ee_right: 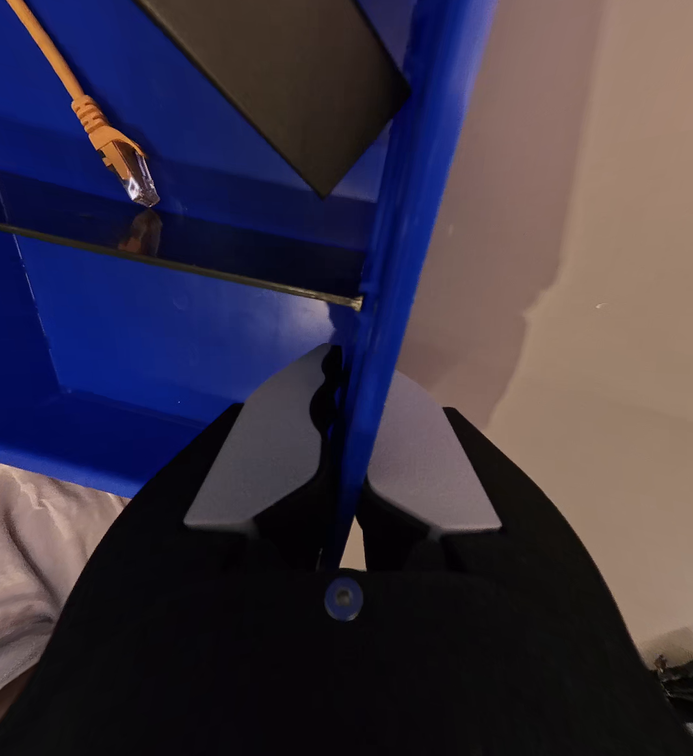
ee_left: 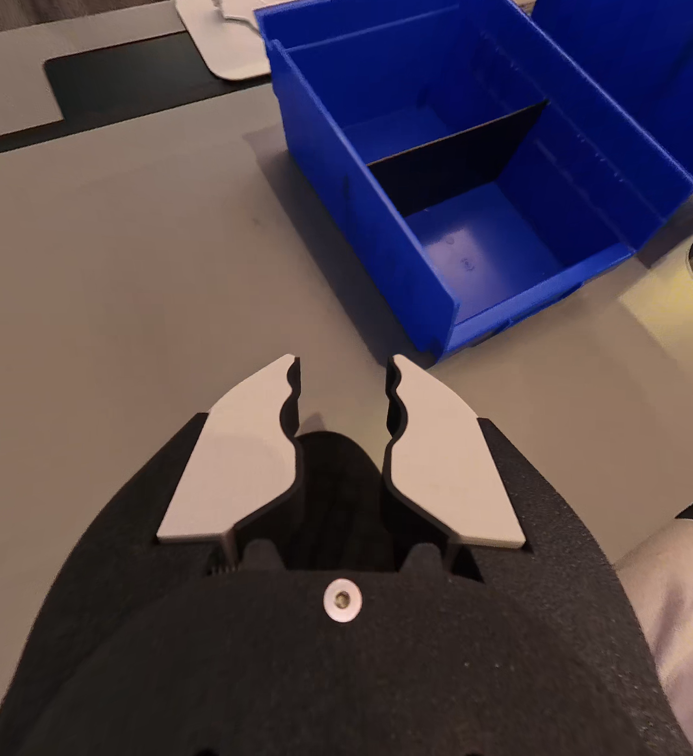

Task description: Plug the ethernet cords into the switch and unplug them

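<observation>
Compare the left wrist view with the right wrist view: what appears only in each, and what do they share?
Only the left wrist view shows the open, empty left tool over the grey table, an empty blue bin with a dark divider, and a black mat. Only the right wrist view shows the orange ethernet cord, unplugged, inside a blue bin near a black box, and the right tool shut on that bin's side wall. Both share divided blue bins, pale table and grey fabric at the edge.
</observation>
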Available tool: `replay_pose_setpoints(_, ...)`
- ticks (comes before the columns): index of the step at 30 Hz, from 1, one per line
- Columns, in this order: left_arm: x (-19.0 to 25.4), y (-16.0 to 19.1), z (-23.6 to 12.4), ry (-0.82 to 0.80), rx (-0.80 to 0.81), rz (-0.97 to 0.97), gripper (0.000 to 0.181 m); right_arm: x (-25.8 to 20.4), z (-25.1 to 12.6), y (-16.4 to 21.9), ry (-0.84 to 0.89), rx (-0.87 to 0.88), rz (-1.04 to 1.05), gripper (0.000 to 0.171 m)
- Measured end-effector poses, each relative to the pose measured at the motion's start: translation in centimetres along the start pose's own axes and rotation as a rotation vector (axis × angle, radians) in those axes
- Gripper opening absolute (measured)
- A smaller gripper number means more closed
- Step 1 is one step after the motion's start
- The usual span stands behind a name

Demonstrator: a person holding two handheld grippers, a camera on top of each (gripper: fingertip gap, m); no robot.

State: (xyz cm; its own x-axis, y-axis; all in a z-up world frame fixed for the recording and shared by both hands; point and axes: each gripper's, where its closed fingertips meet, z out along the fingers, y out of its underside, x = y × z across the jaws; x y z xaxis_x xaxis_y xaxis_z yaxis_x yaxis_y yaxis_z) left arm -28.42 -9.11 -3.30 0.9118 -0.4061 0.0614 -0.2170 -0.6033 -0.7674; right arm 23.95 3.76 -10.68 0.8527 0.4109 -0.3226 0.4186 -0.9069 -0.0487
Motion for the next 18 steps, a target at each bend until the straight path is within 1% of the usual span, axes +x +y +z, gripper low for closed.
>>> replay_pose_setpoints(4, -1.9, 1.2, -1.8, -0.04, 0.03, -0.045, 0.04, -1.6, -3.6, -1.4, 0.072, -0.01, -0.003, 0.003)
replay_pose_setpoints(8, -3.6, 2.1, -3.3, -0.082, 0.068, -0.088, 0.04, -6.0, -7.5, -4.5, 0.131, -0.041, -0.058, 0.003)
replay_pose_setpoints(12, -4.6, 3.2, -4.5, -0.09, 0.077, -0.124, 0.04, -13.2, -10.1, -9.2, 0.131, -0.024, -0.141, 0.003)
replay_pose_setpoints(15, -4.6, 4.2, -5.1, -0.087, 0.07, -0.116, 0.04, -18.7, -11.5, -12.4, 0.144, -0.02, -0.223, 0.003)
replay_pose_setpoints(16, -4.6, 4.7, -5.3, -0.083, 0.065, -0.115, 0.04, -20.6, -11.5, -13.3, 0.141, -0.019, -0.247, 0.003)
replay_pose_setpoints(18, -4.7, 5.5, -5.7, -0.07, 0.063, -0.128, 0.04, -24.7, -10.2, -15.5, 0.118, -0.009, -0.287, 0.003)
